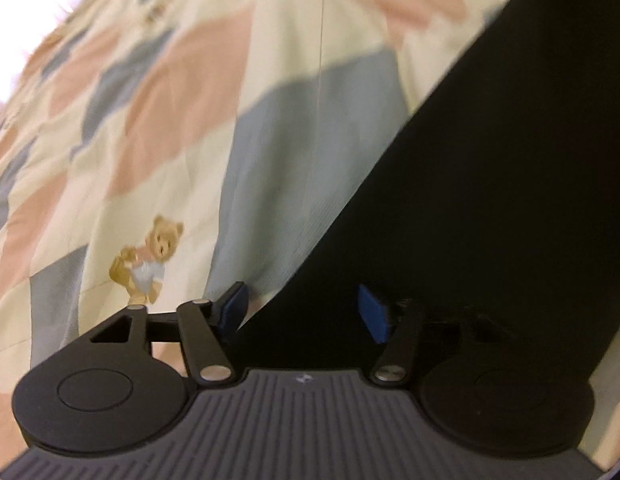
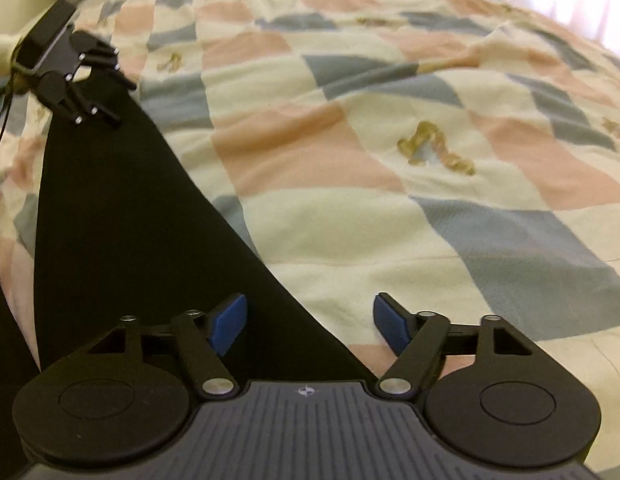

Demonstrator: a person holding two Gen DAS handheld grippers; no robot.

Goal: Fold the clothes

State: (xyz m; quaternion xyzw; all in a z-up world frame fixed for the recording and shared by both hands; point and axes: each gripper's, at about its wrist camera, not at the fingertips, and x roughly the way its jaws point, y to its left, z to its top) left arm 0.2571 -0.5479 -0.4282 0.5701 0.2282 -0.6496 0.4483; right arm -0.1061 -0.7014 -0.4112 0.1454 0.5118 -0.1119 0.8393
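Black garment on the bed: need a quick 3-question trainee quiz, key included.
1. True or false: the black garment lies on a checked quilt.
2. Which is printed on the quilt: A) teddy bear B) sailboat C) rooster?
3. Are the right gripper fingers pressing on the garment's edge?

Key: 1 true. 2 A, teddy bear. 3 No, open; the edge runs between them, as with the left gripper.

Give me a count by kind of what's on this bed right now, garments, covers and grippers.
Black garment lying flat: 1
Checked quilt in cream, pink and grey-blue: 1
Black two-finger grippers, left gripper and right gripper, jaws open over the garment's edge: 2
Total: 4
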